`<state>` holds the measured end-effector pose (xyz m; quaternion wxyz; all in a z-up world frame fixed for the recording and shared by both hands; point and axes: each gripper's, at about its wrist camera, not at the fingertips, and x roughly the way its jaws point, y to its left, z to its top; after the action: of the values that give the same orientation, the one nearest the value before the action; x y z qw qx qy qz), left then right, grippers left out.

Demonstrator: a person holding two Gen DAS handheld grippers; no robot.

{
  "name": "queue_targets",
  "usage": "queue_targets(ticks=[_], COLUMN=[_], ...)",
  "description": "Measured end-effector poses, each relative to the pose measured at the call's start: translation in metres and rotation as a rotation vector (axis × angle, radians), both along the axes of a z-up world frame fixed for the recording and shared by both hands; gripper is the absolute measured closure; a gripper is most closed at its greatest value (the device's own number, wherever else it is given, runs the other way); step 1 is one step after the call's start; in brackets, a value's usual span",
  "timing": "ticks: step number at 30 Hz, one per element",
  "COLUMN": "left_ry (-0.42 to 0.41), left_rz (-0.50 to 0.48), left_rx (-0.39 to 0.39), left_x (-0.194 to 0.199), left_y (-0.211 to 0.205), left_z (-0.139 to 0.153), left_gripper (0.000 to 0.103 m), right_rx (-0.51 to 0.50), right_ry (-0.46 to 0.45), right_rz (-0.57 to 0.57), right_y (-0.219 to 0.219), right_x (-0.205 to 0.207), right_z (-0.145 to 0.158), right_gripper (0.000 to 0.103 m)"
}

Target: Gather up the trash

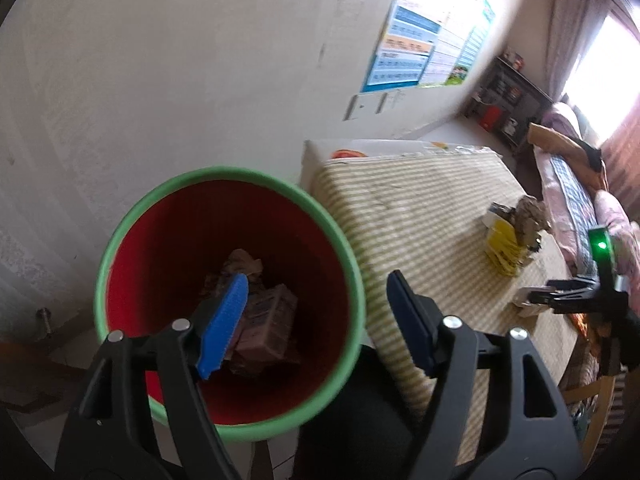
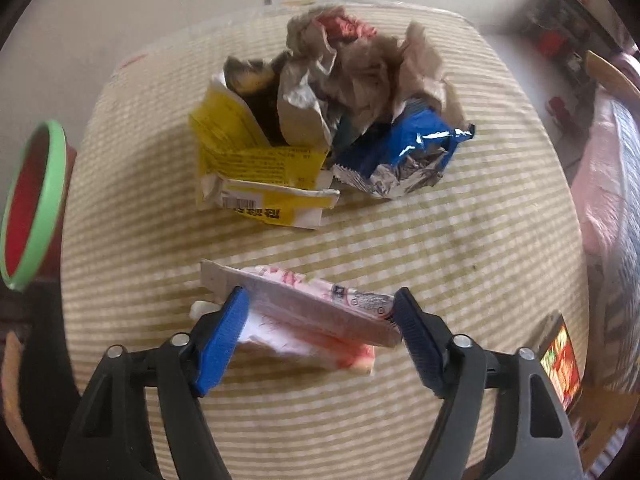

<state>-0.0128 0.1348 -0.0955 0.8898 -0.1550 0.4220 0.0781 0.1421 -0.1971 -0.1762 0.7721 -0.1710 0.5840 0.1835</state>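
A red bin with a green rim (image 1: 344,240) stands beside the striped table (image 1: 420,216); it holds a pinkish carton (image 1: 268,320) and crumpled paper. My left gripper (image 1: 316,316) is open and empty above the bin's mouth. In the right wrist view my right gripper (image 2: 320,320) is open, its fingers on either side of a white and pink carton (image 2: 312,316) that lies flattened on the table (image 2: 460,240). Behind it lie a yellow box (image 2: 256,160), crumpled brown paper (image 2: 360,64) and a blue foil wrapper (image 2: 404,152). The bin's rim (image 2: 40,200) shows at the left.
A white wall with posters (image 1: 420,40) and sockets is behind the table. A bed with pink covers (image 1: 580,184) lies at the right, a dark shelf (image 1: 508,96) beyond. The right gripper's body with a green light (image 1: 600,264) shows in the left wrist view.
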Motion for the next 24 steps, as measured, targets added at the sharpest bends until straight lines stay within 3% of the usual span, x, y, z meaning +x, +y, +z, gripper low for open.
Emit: queue_targets(ticks=[6,9,10,12,13,20,24], left_ry=[0.006,0.017,0.017,0.016,0.017,0.033,0.05], left_rz=[-0.051,-0.096,-0.112,-0.163,-0.182,-0.334,-0.343], left_rx=[0.032,0.031,0.027,0.015,0.006,-0.073,-0.104], left_x=[0.007,0.015,0.018,0.027,0.032,0.091,0.131], left_y=[-0.027,-0.048,-0.055,-0.075,-0.083,-0.163,-0.196], left_z=[0.009,0.009,0.009,0.007,0.006,-0.01,-0.019], left_gripper=[0.033,0.033,0.033,0.033,0.033,0.033,0.033], right_rx=[0.048,0.033,0.06,0.136,0.161,0.34,0.361], right_ry=[0.104,0.053,0.039,0.01,-0.001,-0.093,-0.209], right_rz=[0.091,0.114,0.093,0.031,0.005,-0.247,-0.28], right_y=[0.008,0.008,0.005,-0.006,-0.011,-0.047,-0.062], right_x=[-0.021,-0.048,-0.056,-0.074,-0.08,-0.152,-0.153], right_z=[-0.021,-0.024,-0.023,-0.018,-0.017,-0.017,0.005], right_gripper=[0.025,0.028,0.032,0.06,0.064,0.067,0.066])
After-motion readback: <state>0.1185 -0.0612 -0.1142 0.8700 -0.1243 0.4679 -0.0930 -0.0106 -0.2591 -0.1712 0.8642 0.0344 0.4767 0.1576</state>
